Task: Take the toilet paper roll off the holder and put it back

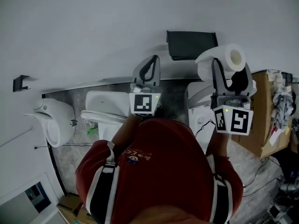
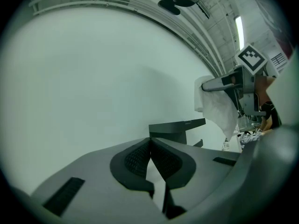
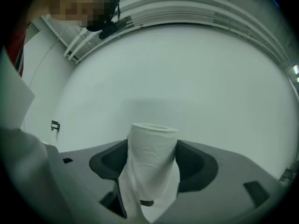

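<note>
The white toilet paper roll (image 1: 232,56) is held up in front of the pale wall, with my right gripper (image 1: 229,67) shut on it. In the right gripper view the roll (image 3: 153,148) stands upright between the dark pads, and a loose sheet hangs down from it. The black holder (image 1: 191,45) is fixed to the wall just left of the roll and carries nothing. My left gripper (image 1: 150,62) hangs to the left of the holder with its jaws together on nothing. From the left gripper (image 2: 150,143) I see the holder (image 2: 176,127) ahead and the roll (image 2: 216,107) at the right.
Below me stand a white toilet (image 1: 103,107) and a second white one (image 1: 200,107). A white wall fixture (image 1: 53,120) is at the left, and a small black hook (image 1: 20,82) is on the wall. A cardboard box (image 1: 267,118) with rags stands at the right.
</note>
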The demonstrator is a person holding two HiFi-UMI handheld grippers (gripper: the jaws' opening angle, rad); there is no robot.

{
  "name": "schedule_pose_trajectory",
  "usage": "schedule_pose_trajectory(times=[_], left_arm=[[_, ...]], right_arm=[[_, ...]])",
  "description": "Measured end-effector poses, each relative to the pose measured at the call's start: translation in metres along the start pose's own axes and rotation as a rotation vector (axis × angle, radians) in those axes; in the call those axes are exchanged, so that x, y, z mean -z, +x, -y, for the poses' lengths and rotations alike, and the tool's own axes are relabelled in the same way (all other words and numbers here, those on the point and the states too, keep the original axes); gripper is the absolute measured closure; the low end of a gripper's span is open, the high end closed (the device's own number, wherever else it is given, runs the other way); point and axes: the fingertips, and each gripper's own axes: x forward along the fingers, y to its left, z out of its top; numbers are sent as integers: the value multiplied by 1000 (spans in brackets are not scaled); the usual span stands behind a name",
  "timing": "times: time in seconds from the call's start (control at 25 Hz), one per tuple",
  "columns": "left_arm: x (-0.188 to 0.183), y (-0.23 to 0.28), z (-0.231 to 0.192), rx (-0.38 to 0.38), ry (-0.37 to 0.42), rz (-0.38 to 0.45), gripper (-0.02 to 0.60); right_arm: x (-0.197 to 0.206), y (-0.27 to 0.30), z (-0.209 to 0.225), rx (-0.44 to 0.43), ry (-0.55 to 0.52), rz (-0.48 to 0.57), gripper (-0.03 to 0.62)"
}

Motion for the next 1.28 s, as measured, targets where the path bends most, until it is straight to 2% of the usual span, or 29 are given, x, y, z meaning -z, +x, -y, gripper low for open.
schedule_pose_trajectory(times=[0.24,0.52,1.28], left_arm=[[7,0,-12,-15,-1,-9,563],[12,0,-30,-40,-18,-9,563],[41,14,-56,-53,-63,-50,563]], right_arm=[[-23,25,-16,-46,-23,55,272],[-25,53,-39,-100,-30,58,272],[29,101,-66,-154,-48,-143,270]])
